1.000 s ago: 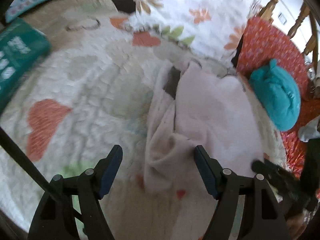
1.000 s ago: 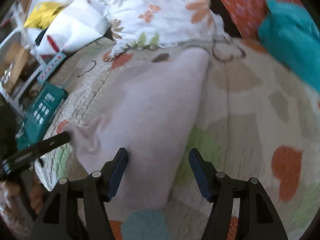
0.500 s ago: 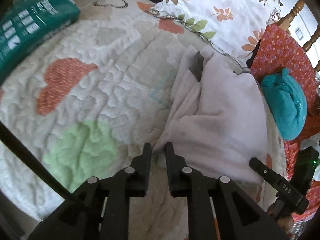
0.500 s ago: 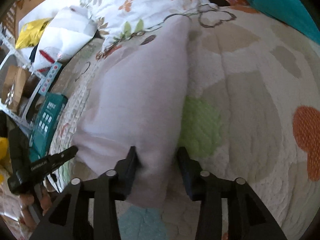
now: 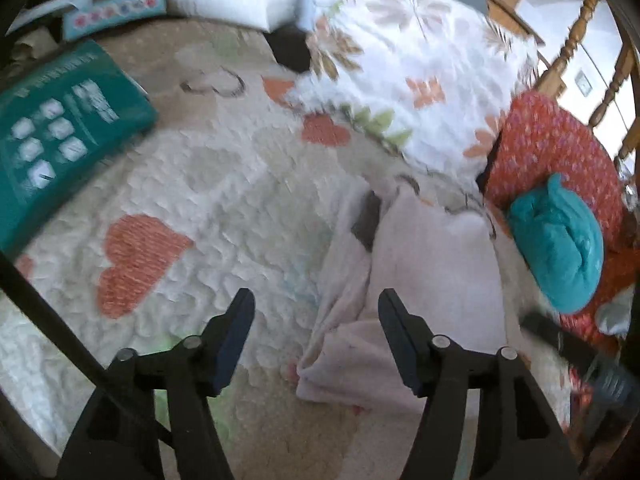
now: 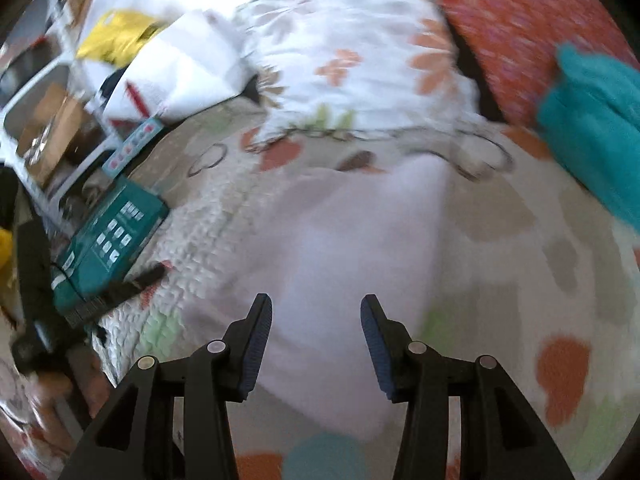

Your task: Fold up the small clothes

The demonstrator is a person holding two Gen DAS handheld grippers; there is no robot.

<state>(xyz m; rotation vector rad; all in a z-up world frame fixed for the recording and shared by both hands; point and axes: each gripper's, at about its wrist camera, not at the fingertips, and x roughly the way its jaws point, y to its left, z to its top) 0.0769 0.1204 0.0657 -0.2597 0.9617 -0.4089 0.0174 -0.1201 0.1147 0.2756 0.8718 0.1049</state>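
A pale pink small garment [image 5: 424, 280] lies folded lengthwise on a quilted bedspread with heart shapes [image 5: 208, 200]. It also shows in the right wrist view [image 6: 352, 248] as a long smooth strip. My left gripper [image 5: 316, 320] is open and empty, raised above the garment's near left corner. My right gripper [image 6: 316, 328] is open and empty, raised above the garment's near end. A dark tag or patch [image 5: 366, 220] shows at the garment's far left fold.
A teal package [image 5: 52, 136] lies at the left of the bed. A floral pillow [image 5: 420, 72] and a red patterned cushion [image 5: 552, 148] with a teal cloth bundle [image 5: 560, 244] sit at the back right. White bags [image 6: 172, 72] are at the far left.
Half a second ago both grippers were shut on the garment's near edge. Both have now opened, let go of it and lifted back. The garment stays flat on the quilt.
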